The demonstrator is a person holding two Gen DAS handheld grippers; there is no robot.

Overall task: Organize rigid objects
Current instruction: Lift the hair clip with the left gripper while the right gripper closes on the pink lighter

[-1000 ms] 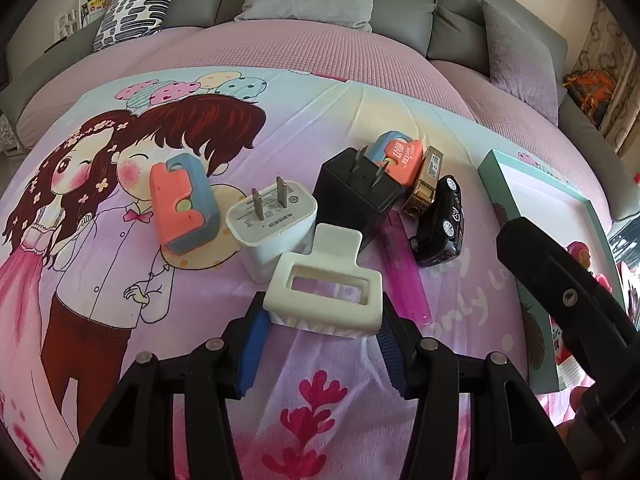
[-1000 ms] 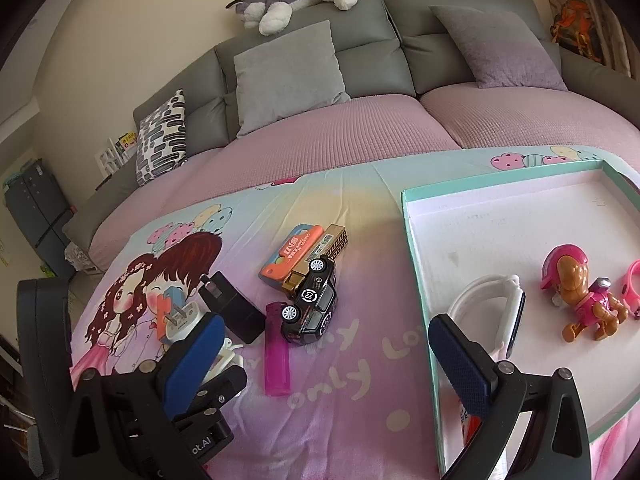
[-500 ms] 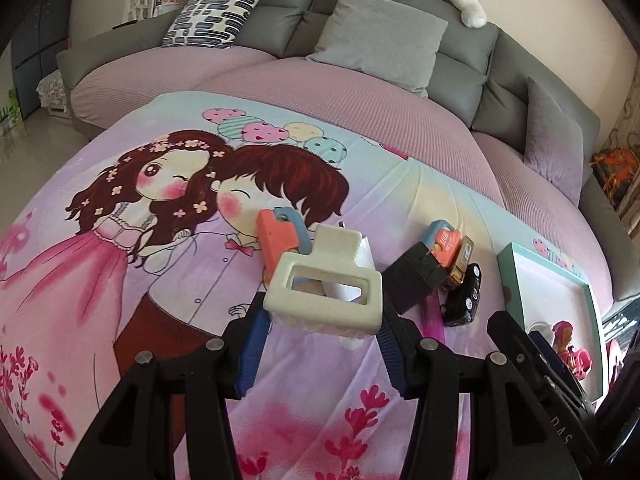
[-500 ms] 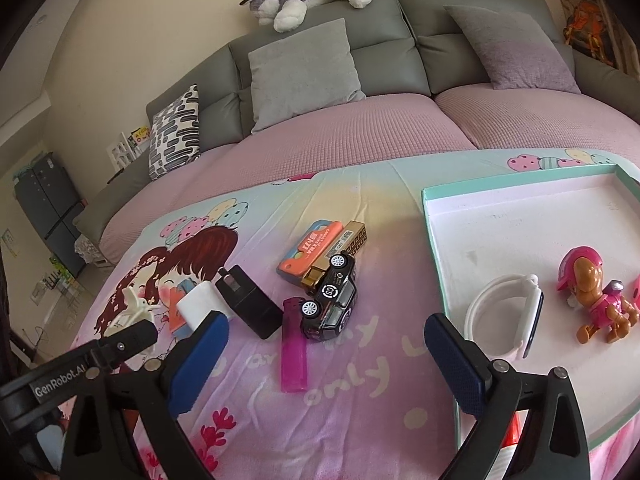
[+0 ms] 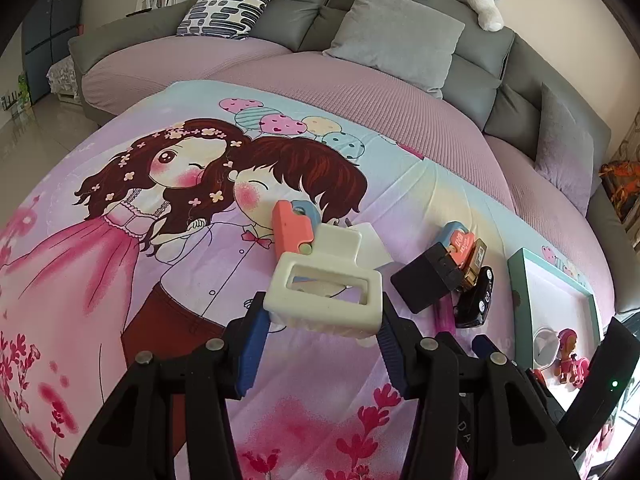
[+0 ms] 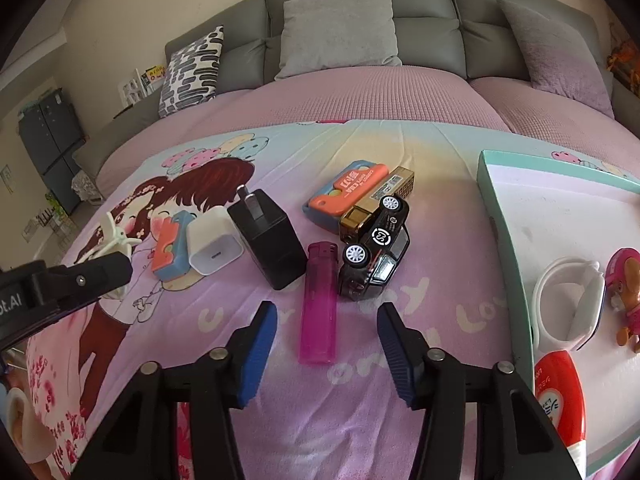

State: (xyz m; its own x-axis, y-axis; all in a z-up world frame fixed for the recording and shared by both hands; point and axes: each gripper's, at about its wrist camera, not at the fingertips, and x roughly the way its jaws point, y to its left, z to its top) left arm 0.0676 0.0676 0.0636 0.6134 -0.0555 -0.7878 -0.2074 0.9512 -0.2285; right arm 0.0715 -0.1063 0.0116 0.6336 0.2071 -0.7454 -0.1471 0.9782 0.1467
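Left gripper [image 5: 322, 334]: clenched on the cream plastic holder [image 5: 323, 298], lifted off the cartoon blanket [image 5: 120, 280]; blue pads press both short ends.
Cream plastic holder: up in the air, in front of the orange and blue block [image 5: 292, 232] and the white charger [image 5: 372, 246].
Right gripper [image 6: 326, 350]: jaws closing, pointing down at the pink lighter [image 6: 319, 304]; pads on each side of its near end, not touching yet.
Pink lighter: flat on the blanket, long way toward the gripper, between the black charger [image 6: 270, 240] and the black toy car [image 6: 376, 248].
Black toy car: tipped on its side, wheels showing, just beside the lighter's far end; leans on the gold box [image 6: 376, 204].
Orange case [image 6: 348, 192]: behind the gold box, touching it.
Open room on the left: wide bare blanket past the white charger, out to the far left edge.
Open room near: bare blanket under and between both grippers.
Tray [image 6: 496, 216]: teal edge close on the right of the toy car, a thin strip of blanket between.
Inside tray: white band [image 6: 568, 308], pink pup toy [image 6: 624, 284], red and white bottle [image 6: 560, 396] near the front; far half white and bare.
Far edge: pink sofa seat [image 6: 360, 92] behind the blanket, grey cushions [image 6: 338, 28] past it.
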